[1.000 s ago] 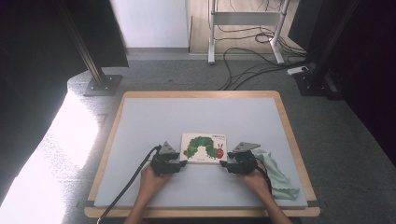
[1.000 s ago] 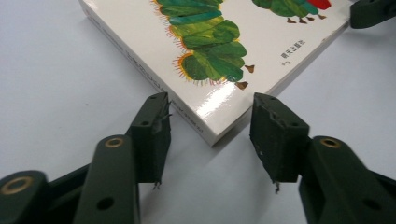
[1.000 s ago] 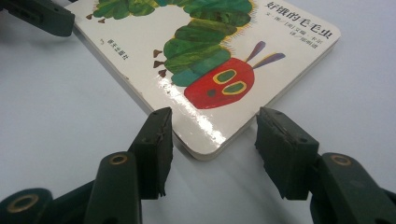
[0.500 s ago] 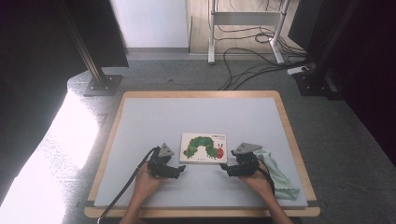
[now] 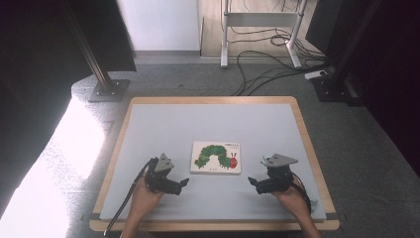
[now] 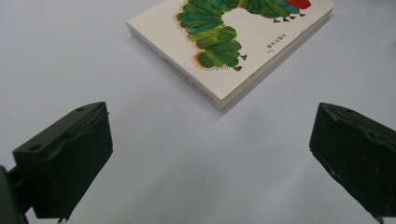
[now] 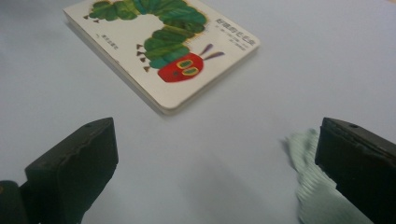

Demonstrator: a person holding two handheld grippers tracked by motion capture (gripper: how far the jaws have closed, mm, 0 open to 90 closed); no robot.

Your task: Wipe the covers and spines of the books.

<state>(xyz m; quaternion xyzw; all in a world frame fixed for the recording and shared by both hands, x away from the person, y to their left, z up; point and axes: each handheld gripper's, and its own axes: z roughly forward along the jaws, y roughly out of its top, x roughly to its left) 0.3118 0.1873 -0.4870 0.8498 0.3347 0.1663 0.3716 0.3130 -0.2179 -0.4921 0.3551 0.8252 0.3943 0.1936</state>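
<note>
A white board book [image 5: 216, 157] with a green caterpillar on its cover lies flat and closed on the pale mat [image 5: 213, 119]. My left gripper [image 5: 182, 184] hovers just left of the book's near corner, with the book [image 6: 233, 42] ahead of its wide-apart jaws [image 6: 210, 158]. My right gripper [image 5: 253, 182] hovers to the book's right, with the book [image 7: 163, 51] ahead of it too [image 7: 215, 168]. Both sets of jaws have just been opening and nothing is between them. A pale green cloth [image 7: 317, 196] lies by the right jaw.
The mat sits on a wood-rimmed table [image 5: 307, 144]. On the floor beyond are a black stand base [image 5: 106, 91], loose cables [image 5: 262, 64] and a white frame [image 5: 257, 20]. A cable [image 5: 124, 203] trails from the left gripper over the near edge.
Both grippers have drawn away from the book's near corners, outward and slightly up, and their jaws have spread wide. The book lies where it was.
</note>
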